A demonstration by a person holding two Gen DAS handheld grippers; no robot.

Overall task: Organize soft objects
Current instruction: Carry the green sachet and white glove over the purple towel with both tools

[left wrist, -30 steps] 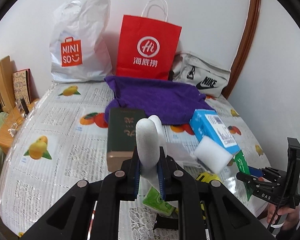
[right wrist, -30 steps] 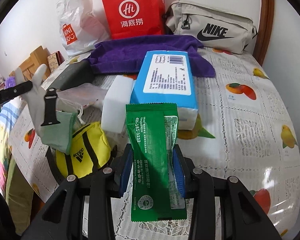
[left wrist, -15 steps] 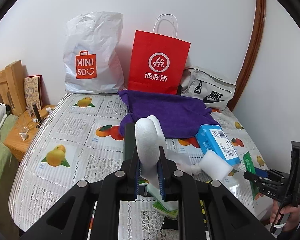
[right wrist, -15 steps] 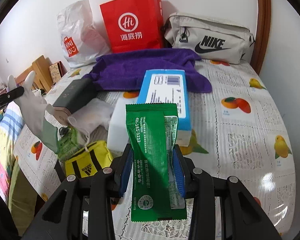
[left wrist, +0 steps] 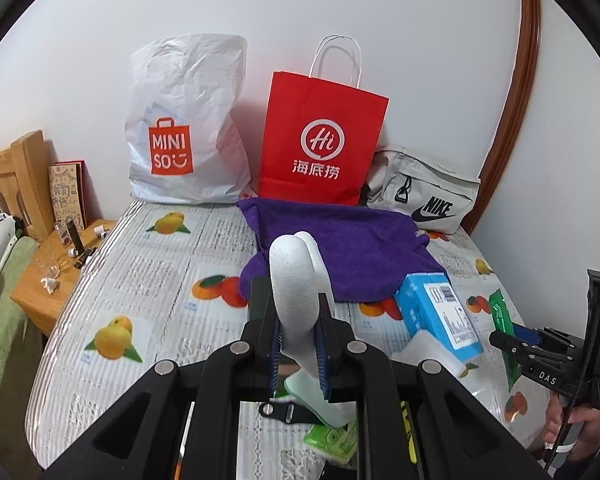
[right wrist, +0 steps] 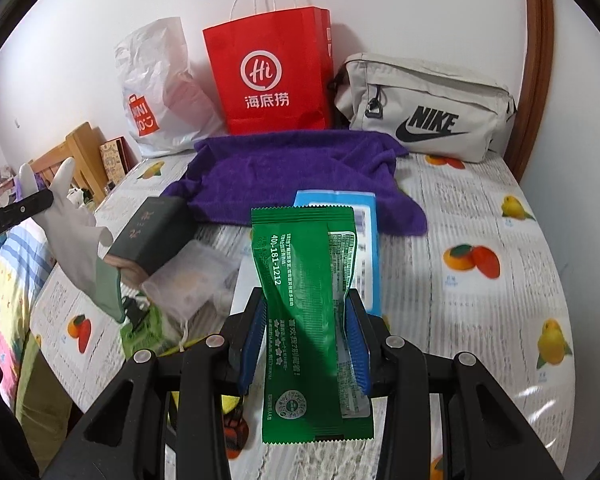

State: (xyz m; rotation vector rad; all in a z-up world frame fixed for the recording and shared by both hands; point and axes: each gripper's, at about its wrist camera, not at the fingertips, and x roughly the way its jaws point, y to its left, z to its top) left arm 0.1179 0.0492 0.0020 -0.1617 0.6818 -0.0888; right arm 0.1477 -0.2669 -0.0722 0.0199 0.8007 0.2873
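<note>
Both grippers have risen off the table (right wrist: 500, 208) — left gripper (left wrist: 300, 344) pinching the glove (left wrist: 296, 280), right gripper (right wrist: 306, 344) the green packet (right wrist: 308, 300); 2 items lifted, likely bound for the bags.

Both wrist views look down, close, sharing the purple towel (left wrist: 340, 248)

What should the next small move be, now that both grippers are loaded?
Probably carry the green packet, clamped in the right gripper, forward toward the open red paper bag. The left gripper holds the white glove clear of the table, and the bags stand behind the purple towel.
</note>
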